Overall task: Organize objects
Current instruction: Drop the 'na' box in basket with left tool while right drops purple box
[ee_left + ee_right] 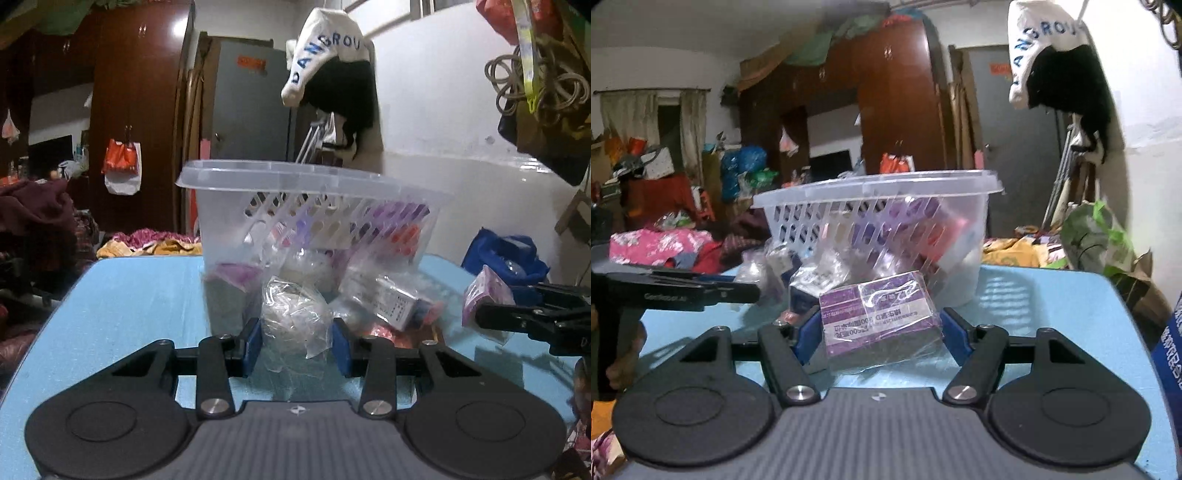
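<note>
A translucent slotted basket (229, 221) (964, 236) stands on the light blue table (140, 295) (1052, 306), with purple and red packets inside it. Several plastic-bagged items lie in front of it. In the left wrist view my left gripper (296, 345) has its blue pads (253, 347) pressed against a clear bag holding a white round bundle (295, 314). The right gripper (880, 332) is shut on a plastic-wrapped purple box (879, 314), which also shows at the right in the left wrist view as the purple box (484, 299) in the right gripper (480, 317). The left gripper (755, 291) appears side-on at the left.
A bagged white box with printed text (399, 302) lies just right of the bundle. A blue bag (506, 254) sits past the table's right edge. A white lettered cloth (325, 55) and a black garment hang behind the basket. Clothes piles (661, 247) and a wardrobe (897, 110) fill the background.
</note>
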Motion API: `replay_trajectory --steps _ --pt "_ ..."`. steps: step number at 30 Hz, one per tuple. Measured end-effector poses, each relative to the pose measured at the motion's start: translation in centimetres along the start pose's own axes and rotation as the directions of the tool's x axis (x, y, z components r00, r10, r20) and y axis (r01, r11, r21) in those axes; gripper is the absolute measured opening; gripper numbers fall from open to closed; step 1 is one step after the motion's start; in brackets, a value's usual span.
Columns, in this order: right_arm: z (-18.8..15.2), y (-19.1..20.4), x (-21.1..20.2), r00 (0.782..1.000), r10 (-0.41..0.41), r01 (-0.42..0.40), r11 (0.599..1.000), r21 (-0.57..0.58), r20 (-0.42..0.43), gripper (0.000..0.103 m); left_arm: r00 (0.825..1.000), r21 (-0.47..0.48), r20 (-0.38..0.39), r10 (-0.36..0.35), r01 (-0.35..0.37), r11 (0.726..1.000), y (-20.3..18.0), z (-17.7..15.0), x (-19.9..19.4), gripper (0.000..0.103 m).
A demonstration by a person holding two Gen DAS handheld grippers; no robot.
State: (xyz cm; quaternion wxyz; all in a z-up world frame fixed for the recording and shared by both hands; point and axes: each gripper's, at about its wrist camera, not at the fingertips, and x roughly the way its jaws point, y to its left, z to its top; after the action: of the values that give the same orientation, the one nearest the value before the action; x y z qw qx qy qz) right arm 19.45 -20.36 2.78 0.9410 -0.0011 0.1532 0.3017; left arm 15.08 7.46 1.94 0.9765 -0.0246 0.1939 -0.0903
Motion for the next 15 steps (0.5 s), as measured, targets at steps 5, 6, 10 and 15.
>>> replay_trajectory --steps 5,6,10,15 --pt "-0.04 0.10 -0.13 0.999 -0.032 0.032 0.999 -0.007 0.036 0.070 0.999 0.005 0.033 0.002 -0.002 1.000 -0.24 -0.10 -0.47 0.044" --pt "-0.06 0.10 -0.18 0.998 -0.033 0.033 0.999 -0.008 0.044 0.070 0.999 0.004 0.036 0.002 -0.002 1.000 -0.25 -0.08 -0.51 0.044" --pt "-0.10 0.30 -0.20 0.997 -0.042 0.043 0.999 -0.014 0.060 0.070 0.999 0.005 0.048 0.001 -0.001 1.000 -0.18 -0.18 -0.78 0.044" --pt "-0.23 0.42 -0.25 0.996 -0.043 0.044 0.999 -0.018 0.073 0.070 0.999 0.004 0.049 0.001 -0.001 1.000 -0.24 -0.21 -0.71 0.044"
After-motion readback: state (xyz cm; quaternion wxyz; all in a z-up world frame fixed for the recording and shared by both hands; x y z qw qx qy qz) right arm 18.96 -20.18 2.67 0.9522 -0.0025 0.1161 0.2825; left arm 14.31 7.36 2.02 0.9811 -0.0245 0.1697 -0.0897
